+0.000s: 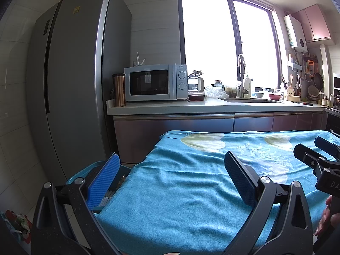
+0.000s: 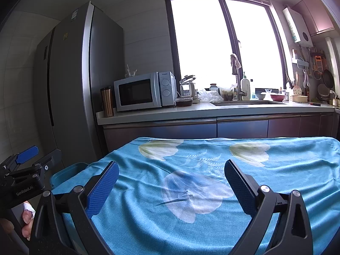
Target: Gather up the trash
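Observation:
My left gripper (image 1: 171,159) is open above the left part of a table covered with a blue floral cloth (image 1: 191,187), with nothing between its blue pads. A blue bin (image 1: 85,172) stands just past the table's left edge, under the left finger; it holds brownish bits and a white bristly thing (image 1: 107,197). My right gripper (image 2: 171,165) is open and empty over the cloth (image 2: 191,223) near a printed white flower. Each gripper shows in the other's view: the right gripper (image 1: 307,144) at the right edge, the left gripper (image 2: 47,151) at the left edge. The bin (image 2: 63,174) appears there too.
A tall grey fridge (image 1: 70,85) stands at the left. Behind the table runs a counter (image 1: 212,106) with a microwave (image 1: 155,82), a copper tumbler (image 1: 119,89), a kettle and a sink. Crumpled colourful wrapping (image 1: 19,223) lies on the floor at the lower left.

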The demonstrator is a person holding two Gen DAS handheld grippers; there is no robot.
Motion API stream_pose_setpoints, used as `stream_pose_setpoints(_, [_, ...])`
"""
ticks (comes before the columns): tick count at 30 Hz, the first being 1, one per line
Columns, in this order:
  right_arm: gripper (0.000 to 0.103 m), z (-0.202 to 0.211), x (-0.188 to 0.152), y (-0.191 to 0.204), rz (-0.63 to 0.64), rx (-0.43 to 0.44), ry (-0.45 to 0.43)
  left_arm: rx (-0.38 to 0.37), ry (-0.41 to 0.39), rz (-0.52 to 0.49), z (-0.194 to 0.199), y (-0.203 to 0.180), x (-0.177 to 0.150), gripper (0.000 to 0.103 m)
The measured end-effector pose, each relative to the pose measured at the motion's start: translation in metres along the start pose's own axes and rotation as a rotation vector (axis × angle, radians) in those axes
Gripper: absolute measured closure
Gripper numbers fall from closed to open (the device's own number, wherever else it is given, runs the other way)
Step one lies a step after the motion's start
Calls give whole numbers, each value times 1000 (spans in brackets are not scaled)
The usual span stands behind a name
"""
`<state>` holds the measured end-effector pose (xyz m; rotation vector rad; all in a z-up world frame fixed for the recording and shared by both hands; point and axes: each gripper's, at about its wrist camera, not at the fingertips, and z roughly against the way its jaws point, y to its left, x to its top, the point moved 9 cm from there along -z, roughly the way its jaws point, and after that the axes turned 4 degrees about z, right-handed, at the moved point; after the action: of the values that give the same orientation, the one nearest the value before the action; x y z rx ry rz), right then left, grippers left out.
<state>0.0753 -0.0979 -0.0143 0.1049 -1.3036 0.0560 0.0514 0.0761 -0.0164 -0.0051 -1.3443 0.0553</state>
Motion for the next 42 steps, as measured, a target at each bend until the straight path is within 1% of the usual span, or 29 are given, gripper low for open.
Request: stream_pose_setpoints(42, [7, -6, -3, -7, -2, 4, 11, -5, 11, -8, -9, -5, -3, 6])
